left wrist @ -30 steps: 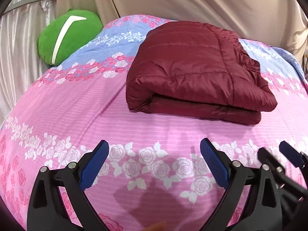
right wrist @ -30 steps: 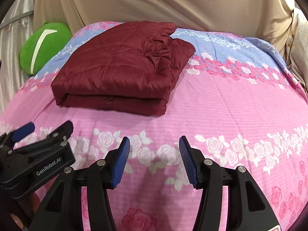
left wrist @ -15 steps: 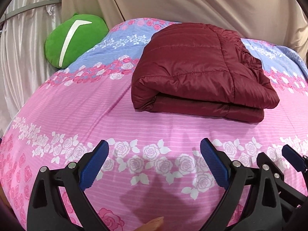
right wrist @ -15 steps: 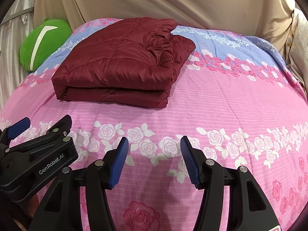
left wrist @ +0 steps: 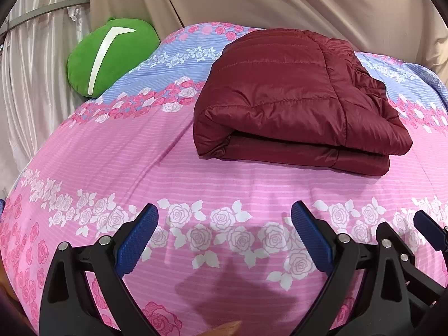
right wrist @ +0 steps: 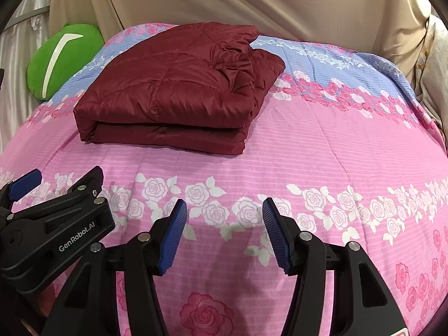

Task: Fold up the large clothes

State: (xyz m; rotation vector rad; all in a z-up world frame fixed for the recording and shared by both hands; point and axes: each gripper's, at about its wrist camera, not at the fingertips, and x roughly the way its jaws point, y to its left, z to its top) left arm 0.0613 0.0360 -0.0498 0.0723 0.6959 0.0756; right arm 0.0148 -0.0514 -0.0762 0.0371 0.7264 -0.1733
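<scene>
The left gripper has its jaws wide apart with nothing between them, only pink sheet below. The right gripper is likewise parted and empty, hanging just beside the left one, whose black body shows at the lower left of the right wrist view.

Compared with a second ago, the jacket sits a little lower and more central in both views, while both grippers have hardly shifted; the frames differ mostly by a slight tilt of the cameras. The jacket itself looks unchanged: a dark red quilted bundle folded in layers, lying well beyond the fingertips on the far half of the bed, near the green cushion.

Judging from this, the folding seems finished and the hands are backed off. Whether the far edge is tidy cannot be told; it bunches on the right side.
</scene>
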